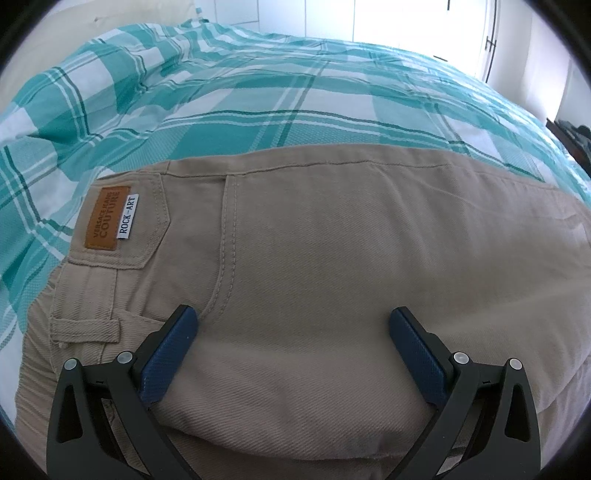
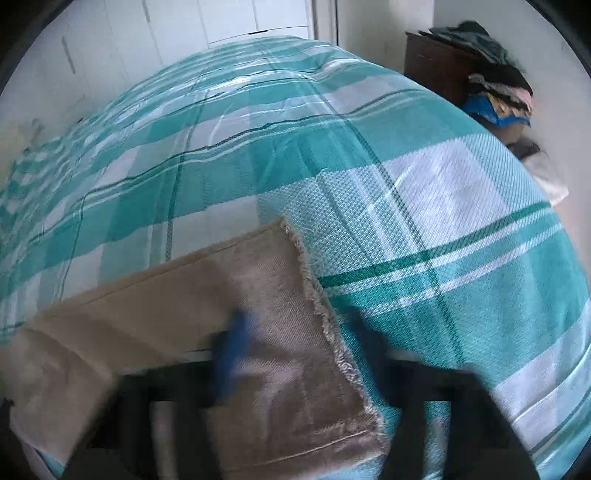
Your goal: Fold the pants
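Observation:
Beige pants [image 1: 314, 258] lie flat on a teal and white checked bedspread [image 1: 258, 96]. The waist end, with a brown leather label [image 1: 104, 218] on the back pocket, is at the left of the left wrist view. My left gripper [image 1: 293, 314] is open, its blue pads wide apart just above the seat of the pants. In the right wrist view the frayed leg hems [image 2: 295, 350] lie on the bedspread [image 2: 443, 221]. My right gripper [image 2: 299, 332] is blurred by motion over the hems; its fingers look apart, with the hem edge between them.
A dark wooden cabinet [image 2: 436, 70] piled with clothes [image 2: 498, 92] stands beyond the bed's far right corner. White wardrobe doors [image 2: 240, 18] are behind the bed. The bedspread is rumpled at the far left [image 1: 110, 74].

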`<state>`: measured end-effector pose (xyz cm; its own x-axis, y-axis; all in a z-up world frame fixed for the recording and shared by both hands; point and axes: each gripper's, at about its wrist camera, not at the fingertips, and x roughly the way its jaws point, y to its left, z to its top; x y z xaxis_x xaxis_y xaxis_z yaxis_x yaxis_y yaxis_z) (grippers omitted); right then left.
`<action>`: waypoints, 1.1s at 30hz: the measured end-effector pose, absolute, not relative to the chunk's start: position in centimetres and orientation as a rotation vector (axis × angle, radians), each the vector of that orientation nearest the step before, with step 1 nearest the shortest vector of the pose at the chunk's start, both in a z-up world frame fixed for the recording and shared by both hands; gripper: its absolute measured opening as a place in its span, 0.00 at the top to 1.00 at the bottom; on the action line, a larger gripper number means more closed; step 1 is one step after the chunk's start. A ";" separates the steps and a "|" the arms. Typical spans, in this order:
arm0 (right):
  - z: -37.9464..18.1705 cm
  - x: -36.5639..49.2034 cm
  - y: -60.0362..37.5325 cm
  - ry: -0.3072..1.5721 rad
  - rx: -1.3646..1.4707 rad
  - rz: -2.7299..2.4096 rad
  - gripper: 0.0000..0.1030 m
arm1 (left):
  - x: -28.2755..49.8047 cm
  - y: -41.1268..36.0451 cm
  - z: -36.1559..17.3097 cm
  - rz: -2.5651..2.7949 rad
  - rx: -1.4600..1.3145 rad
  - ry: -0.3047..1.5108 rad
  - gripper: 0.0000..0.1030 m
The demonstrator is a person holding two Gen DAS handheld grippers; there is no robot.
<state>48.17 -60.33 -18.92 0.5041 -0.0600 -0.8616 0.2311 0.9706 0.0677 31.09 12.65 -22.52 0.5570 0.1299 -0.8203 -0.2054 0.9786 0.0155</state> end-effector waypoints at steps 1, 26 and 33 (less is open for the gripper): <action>-18.7 47.8 -60.4 1.018 0.177 -0.188 0.98 | 31.1 12.7 -22.6 0.199 -0.085 0.961 0.01; -13.7 14.9 -56.2 0.972 0.106 -0.172 0.21 | 31.6 11.6 -20.6 0.272 0.009 1.074 0.01; -9.7 12.5 -52.8 0.873 0.070 -0.227 0.21 | 24.1 7.7 -14.8 0.069 -0.071 1.022 0.01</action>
